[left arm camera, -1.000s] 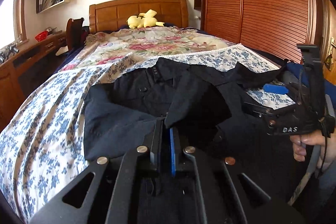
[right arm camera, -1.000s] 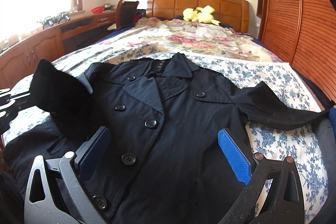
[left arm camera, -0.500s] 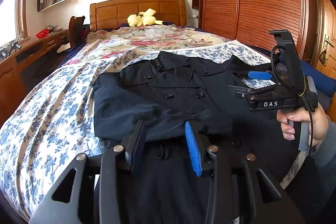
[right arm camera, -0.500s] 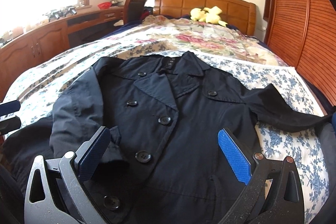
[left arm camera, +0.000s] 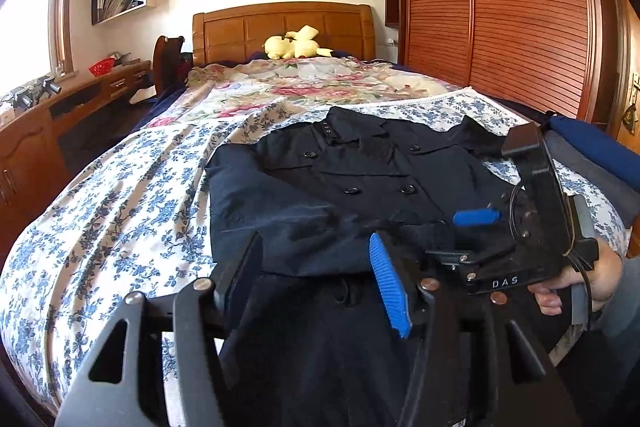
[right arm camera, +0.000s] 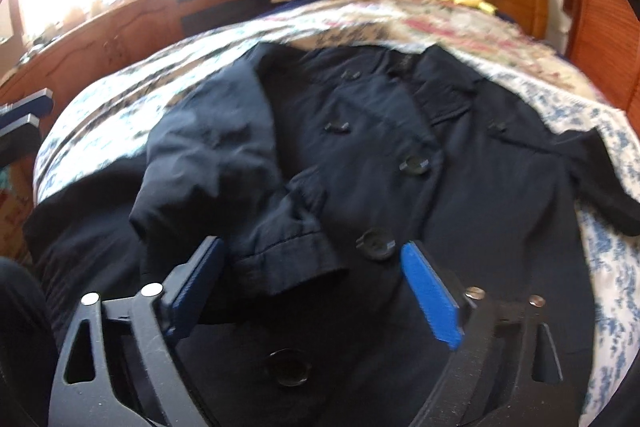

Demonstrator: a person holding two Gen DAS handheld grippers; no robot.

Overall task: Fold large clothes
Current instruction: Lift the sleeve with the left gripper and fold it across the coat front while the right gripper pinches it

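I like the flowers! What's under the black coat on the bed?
Under the black coat lies a white sheet with blue flowers, showing all round its edges. A folded sleeve rests on top. The sheet directly beneath is covered.

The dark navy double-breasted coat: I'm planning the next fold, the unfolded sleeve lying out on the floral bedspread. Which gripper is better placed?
Right, probably. The right gripper sits nearer the spread sleeve; the left gripper, jaws opening, hangs over the folded sleeve.

A dark navy double-breasted coat point(right arm camera: 460, 195) is lying face up on the bed, collar toward the headboard, one sleeve point(right arm camera: 240, 195) folded across its buttoned front.
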